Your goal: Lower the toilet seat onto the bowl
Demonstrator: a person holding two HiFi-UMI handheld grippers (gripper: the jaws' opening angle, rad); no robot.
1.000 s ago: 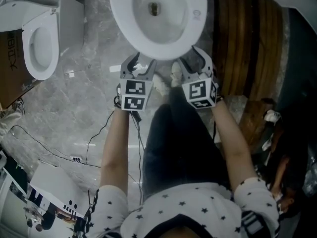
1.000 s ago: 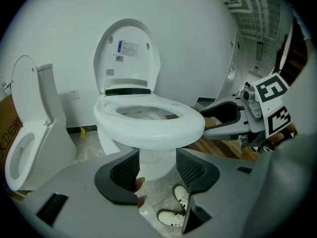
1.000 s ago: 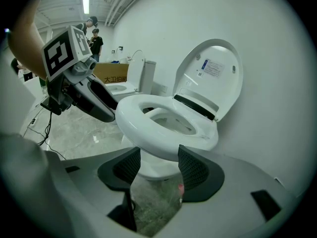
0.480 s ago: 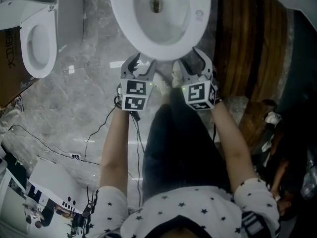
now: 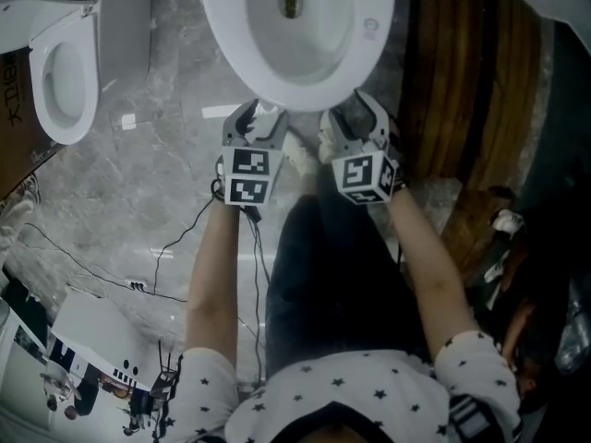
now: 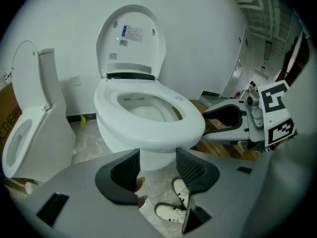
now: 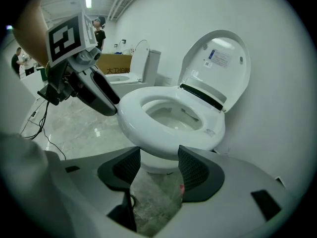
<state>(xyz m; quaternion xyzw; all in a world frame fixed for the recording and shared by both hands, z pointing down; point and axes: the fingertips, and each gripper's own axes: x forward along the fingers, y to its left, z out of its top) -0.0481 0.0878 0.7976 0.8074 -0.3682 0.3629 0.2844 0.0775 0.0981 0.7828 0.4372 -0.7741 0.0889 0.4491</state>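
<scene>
The white toilet seat (image 5: pixel 224 35) lies flat on the bowl, and the lid (image 6: pixel 131 37) stands upright against the wall behind it. In the right gripper view the seat (image 7: pixel 144 125) and the raised lid (image 7: pixel 219 63) show the same. My left gripper (image 5: pixel 256 118) is just in front of the bowl's front rim, left of centre, open and holding nothing. My right gripper (image 5: pixel 356 111) is beside it at the right front of the rim, also open and empty. Between the left gripper's (image 6: pixel 157 167) and the right gripper's (image 7: pixel 158 167) pads only floor and bowl base show.
A second toilet (image 5: pixel 60 72) stands at the left with a cardboard box beside it. Cables (image 5: pixel 138 284) trail over the marble floor. Wooden boards (image 5: pixel 462 81) lie to the right of the bowl. The person's white shoes (image 6: pixel 173 211) are below the grippers.
Almost nothing: the right gripper has drifted slightly left and the view has shifted a little. Both grippers' jaws stay as wide as before.
</scene>
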